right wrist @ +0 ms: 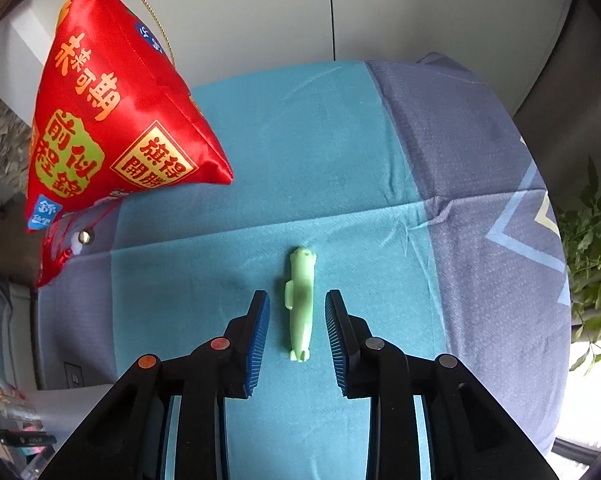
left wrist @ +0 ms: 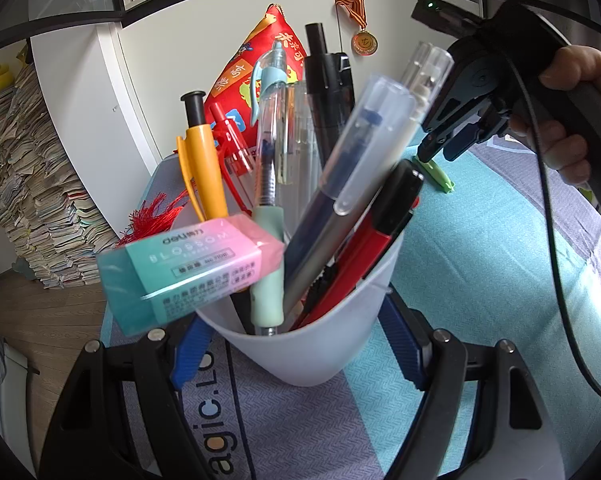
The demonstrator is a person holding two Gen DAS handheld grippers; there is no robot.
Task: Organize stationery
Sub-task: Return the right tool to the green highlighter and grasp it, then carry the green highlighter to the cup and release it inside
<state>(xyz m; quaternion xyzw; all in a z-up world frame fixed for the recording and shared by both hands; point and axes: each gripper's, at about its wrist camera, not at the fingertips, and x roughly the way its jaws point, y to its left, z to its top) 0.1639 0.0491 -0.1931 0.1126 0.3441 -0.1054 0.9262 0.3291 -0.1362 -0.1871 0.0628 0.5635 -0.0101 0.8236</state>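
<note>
Pen cup (left wrist: 300, 360): we saw a translucent white cup standing on the cloth-covered table, clamped on both sides by blue gripper pads, filled with upright and leaning pens.
Pens: we counted an orange pen (left wrist: 202, 168), a clear pen with a mint grip (left wrist: 268, 184), a black pen (left wrist: 328, 80), a clear-capped blue pen (left wrist: 356, 152) and a red-and-black marker (left wrist: 384, 224), all leaning against the cup's rim.
Eraser (left wrist: 188, 272): we noted a pink-and-teal block in a printed sleeve, lying tilted across the cup's left rim.
Green pen cap (right wrist: 300, 304): we found it flat on the teal stripe, mid-table, well apart from the cup.
</note>
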